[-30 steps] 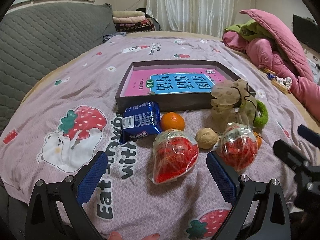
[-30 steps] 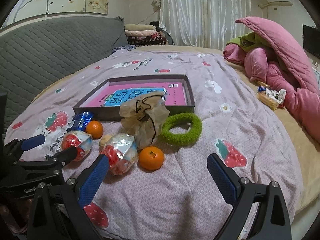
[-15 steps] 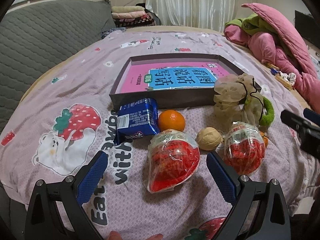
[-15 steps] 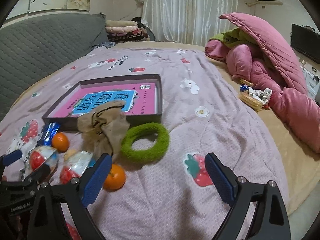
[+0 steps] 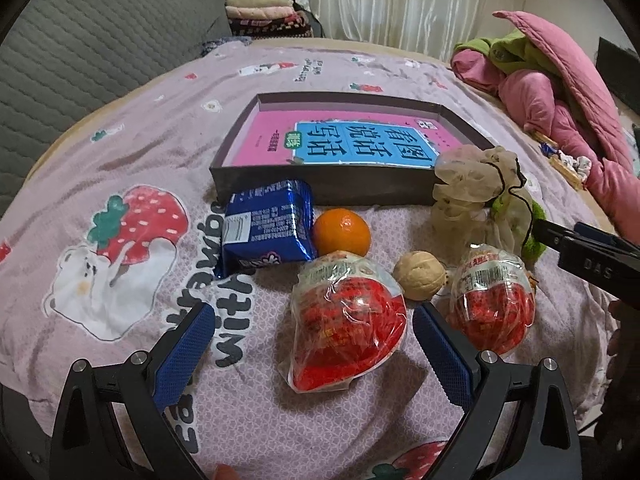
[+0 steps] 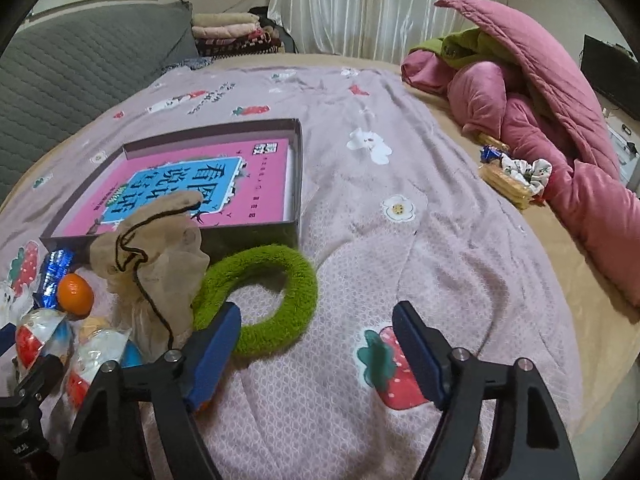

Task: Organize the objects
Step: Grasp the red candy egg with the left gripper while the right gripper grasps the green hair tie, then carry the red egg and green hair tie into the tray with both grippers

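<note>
A: Where is the left gripper (image 5: 314,344)?
B: Low over the bed (image 5: 120,128), jaws spread around a red snack packet (image 5: 346,330).
A: And the right gripper (image 6: 316,350)?
B: Jaws spread and empty, just beside the green ring (image 6: 276,280), near the box (image 6: 294,184).

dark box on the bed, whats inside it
Inside the dark box lies one pink book with a blue title panel, flat and covering nearly the whole floor. Nothing else shows in there; anything beneath the book is hidden.
</note>
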Tool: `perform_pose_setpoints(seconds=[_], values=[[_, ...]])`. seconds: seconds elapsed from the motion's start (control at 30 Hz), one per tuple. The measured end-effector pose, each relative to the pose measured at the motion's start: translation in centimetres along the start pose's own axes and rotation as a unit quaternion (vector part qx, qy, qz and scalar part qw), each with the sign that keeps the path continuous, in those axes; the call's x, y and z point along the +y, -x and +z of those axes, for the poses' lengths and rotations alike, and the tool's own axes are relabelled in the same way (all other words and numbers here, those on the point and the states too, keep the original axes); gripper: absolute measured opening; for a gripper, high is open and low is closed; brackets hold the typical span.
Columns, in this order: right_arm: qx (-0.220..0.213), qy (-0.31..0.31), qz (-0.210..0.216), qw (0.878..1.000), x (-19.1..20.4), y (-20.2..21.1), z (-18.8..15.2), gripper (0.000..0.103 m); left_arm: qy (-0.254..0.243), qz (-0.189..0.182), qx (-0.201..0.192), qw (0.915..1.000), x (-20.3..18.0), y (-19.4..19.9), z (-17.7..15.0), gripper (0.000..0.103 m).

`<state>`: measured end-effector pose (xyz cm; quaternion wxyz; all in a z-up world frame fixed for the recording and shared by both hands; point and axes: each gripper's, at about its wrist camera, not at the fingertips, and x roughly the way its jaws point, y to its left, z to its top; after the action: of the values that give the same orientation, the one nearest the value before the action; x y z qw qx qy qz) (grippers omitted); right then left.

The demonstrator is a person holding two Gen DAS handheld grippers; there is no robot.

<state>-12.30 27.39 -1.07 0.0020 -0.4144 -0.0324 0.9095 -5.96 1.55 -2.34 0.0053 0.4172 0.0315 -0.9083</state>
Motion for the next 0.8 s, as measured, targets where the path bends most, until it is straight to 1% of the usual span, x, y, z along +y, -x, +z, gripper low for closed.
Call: perform_pose_setpoints(seconds=[0.1, 0.17, 0.2, 0.23, 0.27, 0.3, 0.33, 0.4, 0.43, 0.47, 0.57, 0.67, 0.8], values=[[0.001, 0.011, -0.012, 1.0, 0.0, -0.9, 0.6, 0.07, -0.001, 0.001, 0.001, 1.0, 0.0, -0.1, 0.0, 0.098], [0.008, 0.017, -0.019, 1.0, -0.1, -1.7, 0.9, 0.066, -0.008, 0.002, -0.002, 1.0, -0.2, -0.1, 0.0, 0.094], [0.015, 0.016, -0.019, 1.0, -0.2, -2.1, 0.9, 0.066, -0.01, 0.003, -0.001, 0.9999, -0.3, -0.2, 0.1, 0.089], [0.021, 0.014, -0.016, 1.0, -0.3, -2.5, 1.0, 0.063, -0.012, 0.003, 0.0, 0.9999, -0.4, -0.2, 0.1, 0.083], [0.025, 0.014, -0.012, 1.0, -0.2, -2.8, 1.0, 0.06, -0.013, 0.0, 0.004, 0.9999, -0.4, -0.4, 0.1, 0.078], [0.025, 0.016, -0.01, 0.999, -0.1, -3.0, 1.1, 0.059, -0.014, -0.005, 0.009, 0.9998, -0.4, -0.6, 0.2, 0.07], [0.024, 0.019, -0.009, 0.999, 0.0, -3.0, 1.1, 0.056, -0.015, -0.014, 0.017, 0.9997, -0.5, -0.8, 0.2, 0.064], [0.022, 0.03, -0.008, 0.999, 0.3, -3.2, 1.3, 0.048, -0.017, -0.022, 0.029, 0.9992, -0.7, -1.2, 0.1, 0.058], [0.024, 0.034, -0.004, 0.999, 0.4, -3.5, 1.4, 0.041, -0.02, -0.022, 0.03, 0.9991, -0.8, -1.2, 0.0, 0.054], [0.026, 0.037, 0.001, 0.999, 0.5, -3.6, 1.4, 0.035, -0.024, -0.024, 0.03, 0.999, -0.9, -1.2, 0.0, 0.052], [0.028, 0.032, 0.026, 0.999, 0.3, -3.7, 1.1, 0.023, -0.029, -0.035, 0.029, 0.9985, -1.0, -1.1, 0.0, 0.052], [0.021, 0.03, 0.034, 0.999, 0.2, -3.3, 1.1, 0.021, -0.021, -0.05, 0.029, 0.9981, -0.8, -1.1, 0.0, 0.052], [0.01, 0.027, 0.033, 0.999, -0.2, -2.7, 1.1, 0.019, -0.021, -0.058, 0.026, 0.9978, -0.9, -0.8, 0.0, 0.052]])
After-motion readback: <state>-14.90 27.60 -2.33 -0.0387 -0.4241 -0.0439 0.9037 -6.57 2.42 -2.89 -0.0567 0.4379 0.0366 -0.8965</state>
